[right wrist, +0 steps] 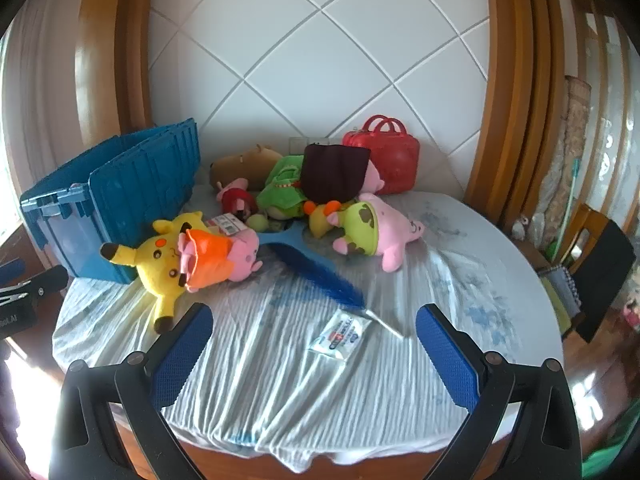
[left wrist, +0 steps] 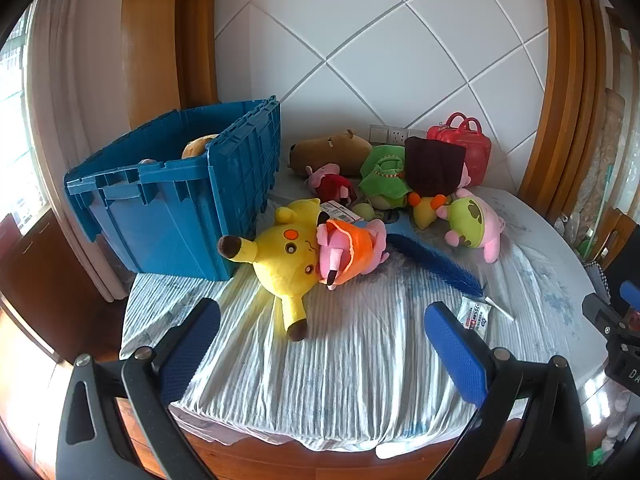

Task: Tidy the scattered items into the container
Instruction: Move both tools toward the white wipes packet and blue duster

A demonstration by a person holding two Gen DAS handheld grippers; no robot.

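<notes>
A blue plastic crate (left wrist: 172, 204) stands at the table's left; it also shows in the right wrist view (right wrist: 108, 196). A yellow Pikachu plush (left wrist: 280, 256) (right wrist: 160, 264) lies beside it with a pink plush in an orange hat (left wrist: 352, 252) (right wrist: 216, 260) on top. Behind lie a brown capybara plush (left wrist: 332, 152), a small red-and-pink plush (left wrist: 332, 184), a green plush (left wrist: 384, 176), a dark-haired doll (left wrist: 432, 168) and a pink-and-green plush (left wrist: 472, 224) (right wrist: 376, 232). A blue brush (left wrist: 432, 260) (right wrist: 316, 268) and a white packet (left wrist: 474, 318) (right wrist: 340, 334) lie in front. My left gripper (left wrist: 322, 340) and right gripper (right wrist: 314, 344) are open and empty over the near table.
A red handbag (left wrist: 464, 144) (right wrist: 384, 160) stands at the back by the white tiled wall. The round table has a striped cloth (left wrist: 340, 360). Something tan (left wrist: 198, 146) lies inside the crate. Chairs (right wrist: 600, 272) stand at the right. The right gripper's body shows at the left view's right edge (left wrist: 616, 328).
</notes>
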